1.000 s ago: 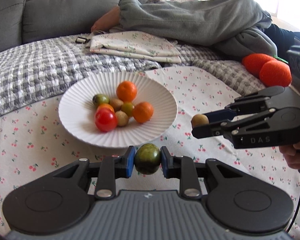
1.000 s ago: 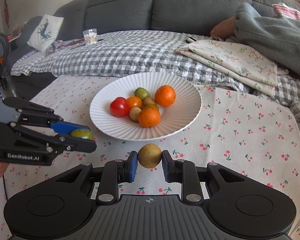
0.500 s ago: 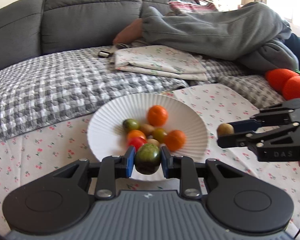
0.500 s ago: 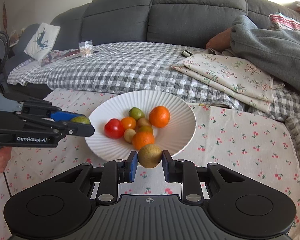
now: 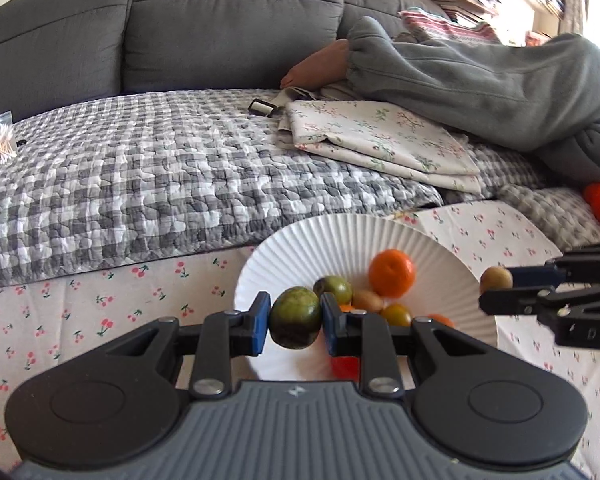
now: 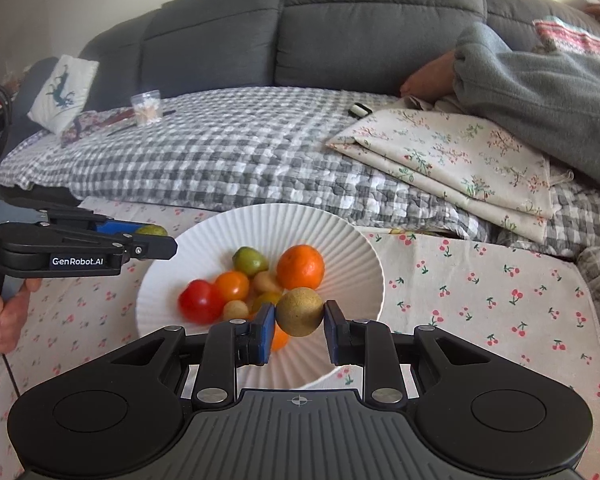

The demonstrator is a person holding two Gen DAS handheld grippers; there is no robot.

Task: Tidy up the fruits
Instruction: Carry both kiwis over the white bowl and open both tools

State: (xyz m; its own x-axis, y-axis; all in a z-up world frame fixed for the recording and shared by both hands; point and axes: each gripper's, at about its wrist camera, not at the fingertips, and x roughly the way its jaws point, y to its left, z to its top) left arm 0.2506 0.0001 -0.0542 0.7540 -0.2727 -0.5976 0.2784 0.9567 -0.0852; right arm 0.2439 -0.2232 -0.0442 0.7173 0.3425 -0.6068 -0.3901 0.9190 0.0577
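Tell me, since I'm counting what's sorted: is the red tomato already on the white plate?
Yes, the red tomato lies on the white plate among the other fruits.

Two grippers (image 5: 295, 316) (image 6: 299, 317), one ribbed plate (image 6: 340, 236) and two held fruits (image 5: 295, 317) (image 6: 299, 311) are counted.

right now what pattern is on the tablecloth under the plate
Small red cherries on a white tablecloth, clearest in the right wrist view.
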